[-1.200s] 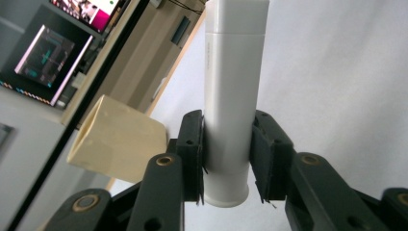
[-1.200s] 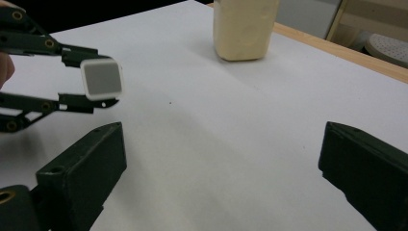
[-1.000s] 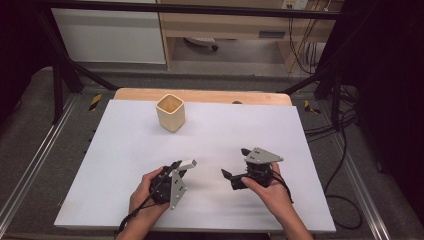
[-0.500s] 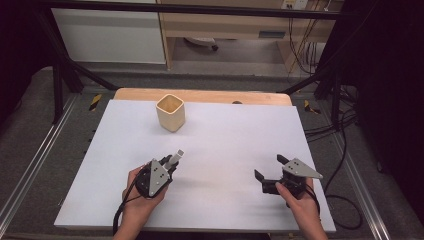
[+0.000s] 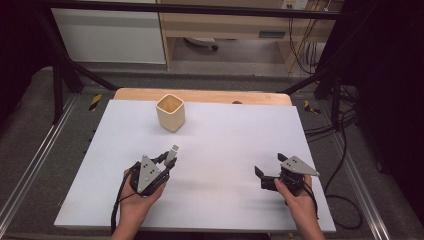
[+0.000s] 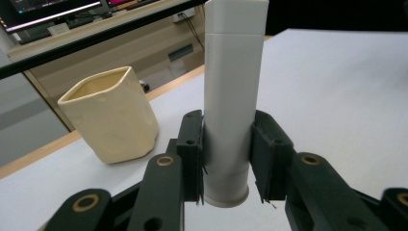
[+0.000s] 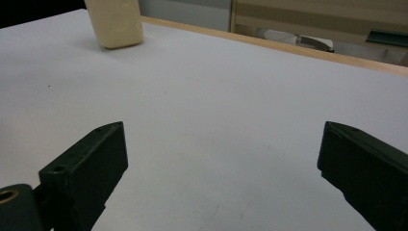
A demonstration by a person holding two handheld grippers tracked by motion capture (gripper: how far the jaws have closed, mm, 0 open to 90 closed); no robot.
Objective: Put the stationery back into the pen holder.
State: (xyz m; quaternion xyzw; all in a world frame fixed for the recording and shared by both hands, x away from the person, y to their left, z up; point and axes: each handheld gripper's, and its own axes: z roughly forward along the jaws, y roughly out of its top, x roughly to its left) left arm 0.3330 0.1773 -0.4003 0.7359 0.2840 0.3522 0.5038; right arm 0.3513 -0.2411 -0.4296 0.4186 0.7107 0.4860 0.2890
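White tabletop [image 5: 220, 145] carries a cream cup [image 5: 170, 112] near its far edge. Nearer than the cup, the left gripper [image 6: 226, 159] pinches a grey tube [image 6: 233, 91] low down, between both pads, its capped end towards the cup. Well right of the cup, the right gripper [image 7: 221, 163] hangs spread, holding nothing.

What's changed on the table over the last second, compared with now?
The two hands drew apart: the right gripper, jaws open and empty, swung out toward the table's right edge, while the left gripper, shut on the grey tube, shifted left. The cream cup and the white table stayed as they were.
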